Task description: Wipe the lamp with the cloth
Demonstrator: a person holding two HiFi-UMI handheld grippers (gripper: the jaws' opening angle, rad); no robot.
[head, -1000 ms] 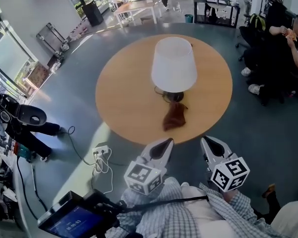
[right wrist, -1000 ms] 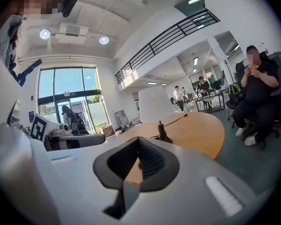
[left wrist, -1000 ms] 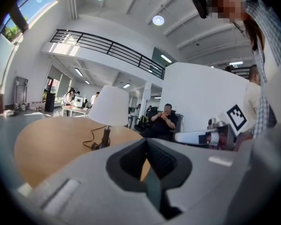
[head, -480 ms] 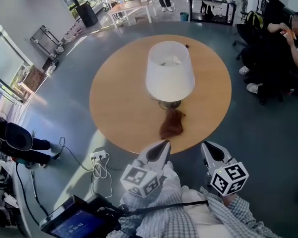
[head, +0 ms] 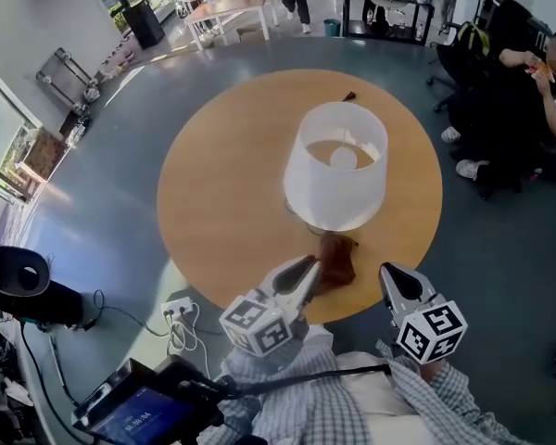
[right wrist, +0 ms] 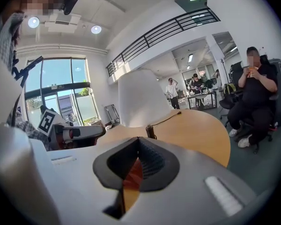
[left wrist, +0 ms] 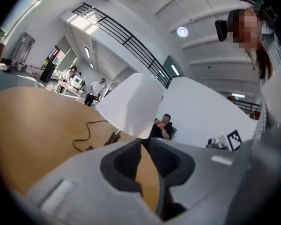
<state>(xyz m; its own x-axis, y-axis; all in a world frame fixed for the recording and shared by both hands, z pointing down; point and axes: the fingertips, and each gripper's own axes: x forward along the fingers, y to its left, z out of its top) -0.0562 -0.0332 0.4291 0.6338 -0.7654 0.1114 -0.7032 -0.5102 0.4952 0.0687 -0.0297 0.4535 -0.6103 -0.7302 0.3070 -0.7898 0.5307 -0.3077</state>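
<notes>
A white fabric-shaded table lamp (head: 336, 170) stands on a round, light-brown wooden table (head: 222, 184), a little off the middle of the top. At the lamp's foot, on the side toward the person, lies a crumpled reddish-brown cloth (head: 336, 260), touching or nearly touching the base and close to the table's edge.

The left gripper (head: 311, 267) points toward the lamp from the near side. Its tip sits just beside the cloth's left edge (whether it touches cannot be told from above). In the left gripper view its jaws stand a narrow slit apart, having just been opening, with only bare tabletop showing between them and nothing held. The right gripper (head: 390, 273) hangs to the right of the cloth, over the table's rim and apart from the lamp. In the right gripper view its jaws are pressed together and empty.

A thin black cord (left wrist: 82, 137) trails from the lamp's base across the wood to the far side. Well to the right of the lamp, off the table, a person in black clothes (head: 519, 91) sits on a chair.
</notes>
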